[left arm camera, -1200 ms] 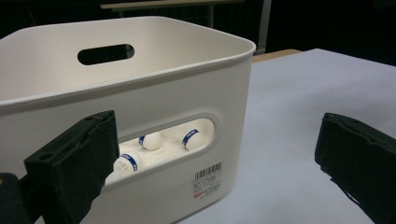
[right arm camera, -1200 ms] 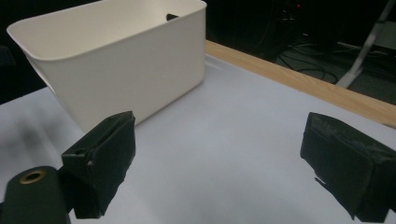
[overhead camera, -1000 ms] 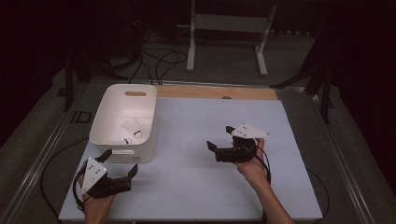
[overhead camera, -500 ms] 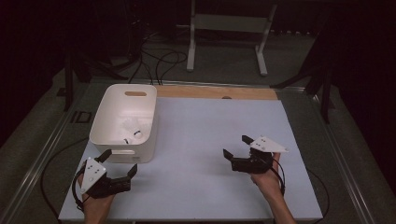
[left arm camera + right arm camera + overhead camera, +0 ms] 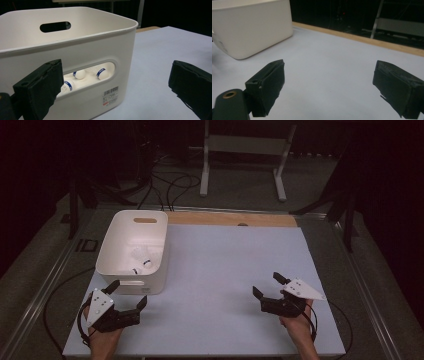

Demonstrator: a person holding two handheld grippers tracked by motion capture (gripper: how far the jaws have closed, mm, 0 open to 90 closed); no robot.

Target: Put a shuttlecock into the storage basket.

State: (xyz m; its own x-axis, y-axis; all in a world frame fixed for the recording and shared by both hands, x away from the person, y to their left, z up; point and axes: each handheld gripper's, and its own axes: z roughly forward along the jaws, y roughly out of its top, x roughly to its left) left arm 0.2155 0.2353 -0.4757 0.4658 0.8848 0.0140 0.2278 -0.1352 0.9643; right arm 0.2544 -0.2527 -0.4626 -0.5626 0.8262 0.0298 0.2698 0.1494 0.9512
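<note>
Now both grippers (image 5: pixel 128 294) (image 5: pixel 267 285) wide – empty, nr bin (image 5: pixel 112 265)

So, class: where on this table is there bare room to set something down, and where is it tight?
The table is bare from the white bin across to the right gripper. It is tight at the front left corner, where the left gripper sits close against the bin.

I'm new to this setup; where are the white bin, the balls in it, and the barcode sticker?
white bin (image 5: pixel 116 251), high view, left wall.
balls (image 5: pixel 80 74), left gripper view, one ball's middle.
barcode sticker (image 5: pixel 111 91), left gripper view, its bars.
</note>
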